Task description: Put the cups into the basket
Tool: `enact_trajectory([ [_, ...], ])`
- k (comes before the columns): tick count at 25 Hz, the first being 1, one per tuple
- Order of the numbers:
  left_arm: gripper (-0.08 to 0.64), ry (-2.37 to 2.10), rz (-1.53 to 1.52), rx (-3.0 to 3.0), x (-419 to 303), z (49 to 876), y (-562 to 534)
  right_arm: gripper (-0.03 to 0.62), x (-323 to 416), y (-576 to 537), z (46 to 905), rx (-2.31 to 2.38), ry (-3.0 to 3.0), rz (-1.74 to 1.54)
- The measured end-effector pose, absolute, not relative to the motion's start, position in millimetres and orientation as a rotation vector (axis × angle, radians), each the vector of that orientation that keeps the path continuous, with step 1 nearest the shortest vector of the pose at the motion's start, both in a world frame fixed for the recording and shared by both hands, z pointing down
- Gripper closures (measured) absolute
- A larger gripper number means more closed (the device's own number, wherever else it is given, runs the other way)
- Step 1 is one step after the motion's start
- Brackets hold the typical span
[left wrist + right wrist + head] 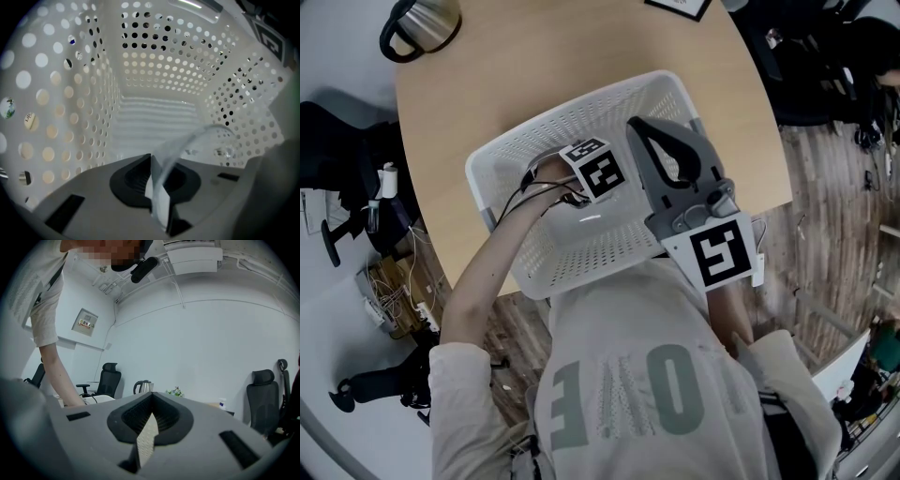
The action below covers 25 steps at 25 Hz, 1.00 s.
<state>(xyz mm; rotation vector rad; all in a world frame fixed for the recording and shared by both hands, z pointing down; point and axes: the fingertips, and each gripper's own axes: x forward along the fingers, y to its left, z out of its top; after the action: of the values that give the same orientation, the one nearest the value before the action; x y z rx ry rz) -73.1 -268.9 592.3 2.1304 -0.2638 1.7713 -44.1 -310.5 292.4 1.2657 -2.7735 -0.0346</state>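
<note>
my left gripper (157, 190): fingers pinching the clear cup (208, 136) by its wall, low inside the basket (159, 65) | cup looks light, thin, crushable: grip rim gently | right gripper (149, 427): fingers closed, empty

Light wood table (534, 56): white perforated basket (581, 101) at near edge, steel kettle (422, 21) at far-left edge.

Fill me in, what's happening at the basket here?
A person works two handheld grippers over a white basket on the table. The left gripper is down inside the basket, shut on the wall of a clear cup, not yet released. The right gripper is held up outside it, jaws together, empty.
</note>
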Motion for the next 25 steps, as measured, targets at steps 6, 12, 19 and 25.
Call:
enact_trajectory([
  [6,0.472,-0.292,1.769,2.139,-75,587,-277,0.595,-46,-307,290,1.264,-2.778,-0.051],
  [12,0.453,-0.328,1.817,2.177,-76,575,-280,0.595,-46,-300,282,1.257,-2.79,-0.088],
  [19,0.443,-0.404,1.821,2.194,-78,559,-282,0.595,-50,-290,274,1.233,-2.788,-0.145],
  [25,0.443,-0.503,1.805,2.252,-79,535,-289,0.594,-51,-282,265,1.229,-2.808,-0.176],
])
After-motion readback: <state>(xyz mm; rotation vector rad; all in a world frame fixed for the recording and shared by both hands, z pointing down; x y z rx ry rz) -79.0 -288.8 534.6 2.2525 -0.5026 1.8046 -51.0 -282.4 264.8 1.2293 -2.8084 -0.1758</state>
